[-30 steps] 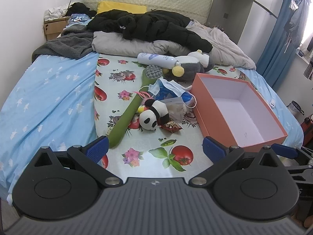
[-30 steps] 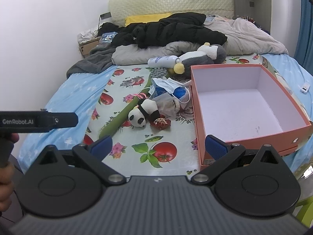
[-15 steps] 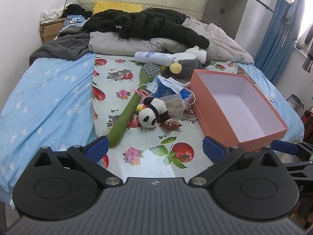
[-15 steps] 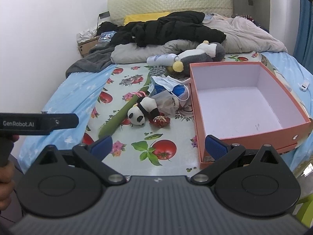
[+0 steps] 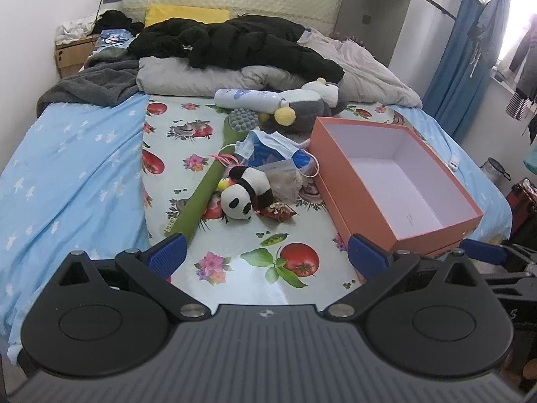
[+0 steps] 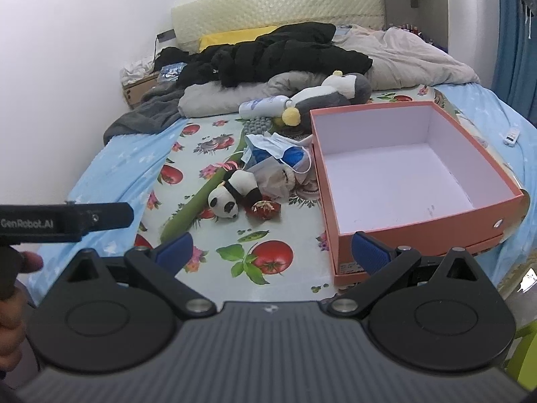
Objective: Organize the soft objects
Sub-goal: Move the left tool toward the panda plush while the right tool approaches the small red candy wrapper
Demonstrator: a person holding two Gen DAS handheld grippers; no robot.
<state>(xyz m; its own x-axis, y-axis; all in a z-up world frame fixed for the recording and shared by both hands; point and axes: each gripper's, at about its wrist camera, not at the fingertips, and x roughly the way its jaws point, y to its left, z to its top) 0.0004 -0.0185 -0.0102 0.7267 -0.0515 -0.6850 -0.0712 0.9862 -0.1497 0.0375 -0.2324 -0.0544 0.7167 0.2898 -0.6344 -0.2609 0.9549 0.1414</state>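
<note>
Left wrist view: a long green plush roll [image 5: 204,193] lies diagonally on the fruit-print sheet [image 5: 235,262], its nubby grey head [image 5: 244,119] toward the pillows; just right of it lies a fuzzy panda toy [image 5: 246,193], then a smooth, empty orange box [image 5: 396,171]. Both the left gripper [image 5: 265,253] and the right gripper [image 6: 273,250] hover over the bed's foot, fingers wide, holding nothing.

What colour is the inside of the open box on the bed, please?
White inside the box, with orange outer walls; the right wrist view shows it best.
</note>
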